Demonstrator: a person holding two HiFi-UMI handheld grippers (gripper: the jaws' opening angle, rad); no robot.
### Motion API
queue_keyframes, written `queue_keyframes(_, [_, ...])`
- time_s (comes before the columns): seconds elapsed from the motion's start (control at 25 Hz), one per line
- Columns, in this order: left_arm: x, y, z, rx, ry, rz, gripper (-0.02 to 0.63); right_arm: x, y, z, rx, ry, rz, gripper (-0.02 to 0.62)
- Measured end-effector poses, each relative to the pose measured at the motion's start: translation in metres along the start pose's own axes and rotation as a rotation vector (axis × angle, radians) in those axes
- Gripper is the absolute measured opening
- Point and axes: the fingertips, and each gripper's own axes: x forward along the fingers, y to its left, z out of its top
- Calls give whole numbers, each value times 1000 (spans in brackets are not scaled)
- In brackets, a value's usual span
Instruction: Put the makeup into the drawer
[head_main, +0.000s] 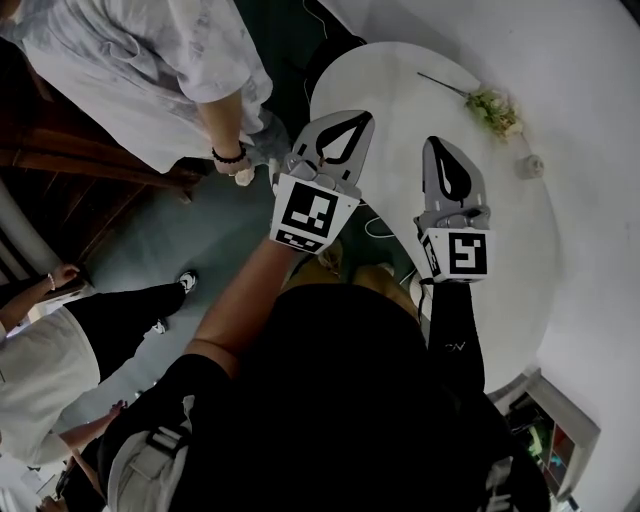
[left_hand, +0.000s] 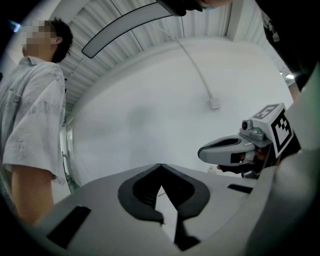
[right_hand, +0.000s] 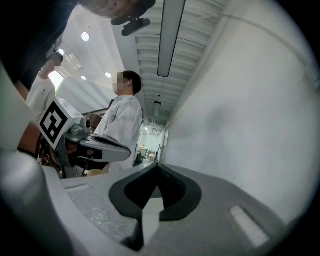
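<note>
Makeup: seen in no view, and no drawer could be made out either.
Left gripper (head_main: 345, 125): jaws pressed together on nothing, held level above the worktop (head_main: 400, 90).
Right gripper (head_main: 445, 155): just beside it, jaws likewise together and empty, probably an idle pose.
Worktop: white, with a flower sprig (head_main: 493, 108) on its far side.

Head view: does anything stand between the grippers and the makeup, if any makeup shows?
No makeup or drawer can be made out, so no path can be judged. The left gripper and right gripper are shut and empty; on the white table beyond them lie a flower sprig and a small pale object.
</note>
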Motion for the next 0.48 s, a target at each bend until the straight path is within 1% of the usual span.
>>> queue_keyframes(0.48, [0, -14, 5, 3, -8, -17, 9, -14, -4, 3, -5, -8, -15, 5])
